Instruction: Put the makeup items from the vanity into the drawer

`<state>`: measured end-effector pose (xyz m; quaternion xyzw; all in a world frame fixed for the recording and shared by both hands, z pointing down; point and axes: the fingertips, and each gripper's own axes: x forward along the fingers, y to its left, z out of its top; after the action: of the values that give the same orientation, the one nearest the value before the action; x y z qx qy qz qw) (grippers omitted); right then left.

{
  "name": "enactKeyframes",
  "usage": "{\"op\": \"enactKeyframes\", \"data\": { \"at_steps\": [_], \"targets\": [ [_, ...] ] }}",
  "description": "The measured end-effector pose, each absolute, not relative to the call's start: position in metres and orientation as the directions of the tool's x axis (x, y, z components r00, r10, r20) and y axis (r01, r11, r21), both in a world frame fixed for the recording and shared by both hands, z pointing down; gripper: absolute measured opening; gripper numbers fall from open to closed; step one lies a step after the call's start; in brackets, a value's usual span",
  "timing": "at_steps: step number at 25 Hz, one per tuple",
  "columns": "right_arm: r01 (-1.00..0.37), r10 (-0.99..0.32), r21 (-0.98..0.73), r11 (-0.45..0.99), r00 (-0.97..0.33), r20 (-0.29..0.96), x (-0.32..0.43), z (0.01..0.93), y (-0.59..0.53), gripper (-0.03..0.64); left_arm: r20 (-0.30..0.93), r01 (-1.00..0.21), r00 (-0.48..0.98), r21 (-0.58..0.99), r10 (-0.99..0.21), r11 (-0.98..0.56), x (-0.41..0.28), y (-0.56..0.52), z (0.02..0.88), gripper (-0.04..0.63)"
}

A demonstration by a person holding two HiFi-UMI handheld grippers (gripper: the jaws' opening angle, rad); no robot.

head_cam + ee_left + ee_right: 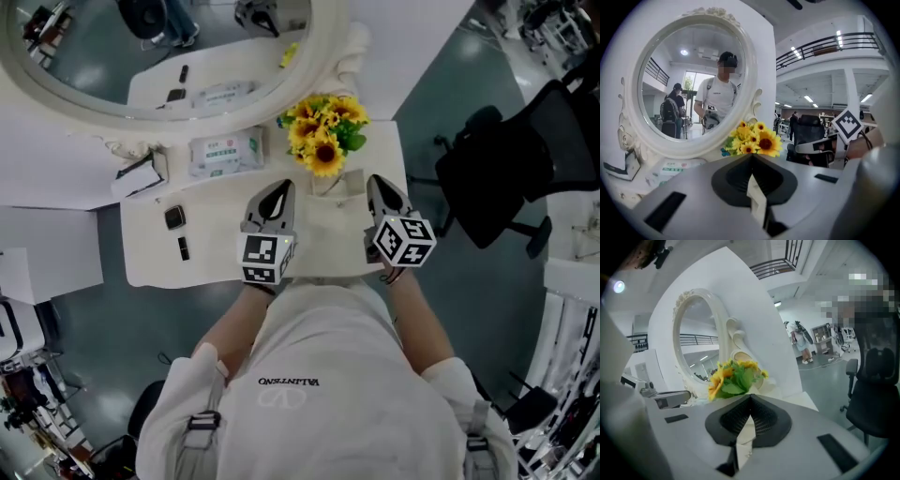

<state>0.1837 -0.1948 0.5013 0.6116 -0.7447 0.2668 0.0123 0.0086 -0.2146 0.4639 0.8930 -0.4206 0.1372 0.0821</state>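
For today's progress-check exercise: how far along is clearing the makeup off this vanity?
Done: nothing evident, and no drawer shows. In hand: nothing; the left tool and right tool are shut and empty over the vanity. Left: a small square case and a dark stick lie on its left part.

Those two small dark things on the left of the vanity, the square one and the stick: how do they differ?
The square case is squat with a paler rim; the stick is long, thin and all black. The case lies nearer the mirror, the stick nearer the front edge. Both are small and lie flat on the vanity.
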Motion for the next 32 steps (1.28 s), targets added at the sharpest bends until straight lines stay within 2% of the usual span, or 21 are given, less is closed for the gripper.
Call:
{"op": "enactKeyframes", "data": {
  "at_steps": [7,16,23,32],
  "targets": [
    [-0.938,-0.959,-0.283,0.198,-0.246,0.142,0.184,0.408,-0.190,0.011,0.136,-0.814,0.575,-0.002,-0.807,-0.580,-0.028,-0.215,0.392,0.003],
    [-0.958,-0.976,-0.199,0.207,-0.215,0.019,0.193,0.336,-0.171,0.011,-0.054,-0.871,0.492,-0.022,-0.869,-0.491,-0.077,-0.222,0.308,0.003],
    [-0.964,-0.981,-0.189,0.188,-0.175,-0.079,0.210,0.298,-0.162,0.011,-0.155,-0.907,0.420,-0.023,-0.894,-0.421,-0.116,-0.217,0.255,0.003],
    [-0.964,-0.983,-0.220,0.151,-0.124,-0.132,0.230,0.278,-0.156,0.011,-0.180,-0.921,0.387,-0.033,-0.904,-0.388,-0.123,-0.216,0.247,0.003]
  ]
}}
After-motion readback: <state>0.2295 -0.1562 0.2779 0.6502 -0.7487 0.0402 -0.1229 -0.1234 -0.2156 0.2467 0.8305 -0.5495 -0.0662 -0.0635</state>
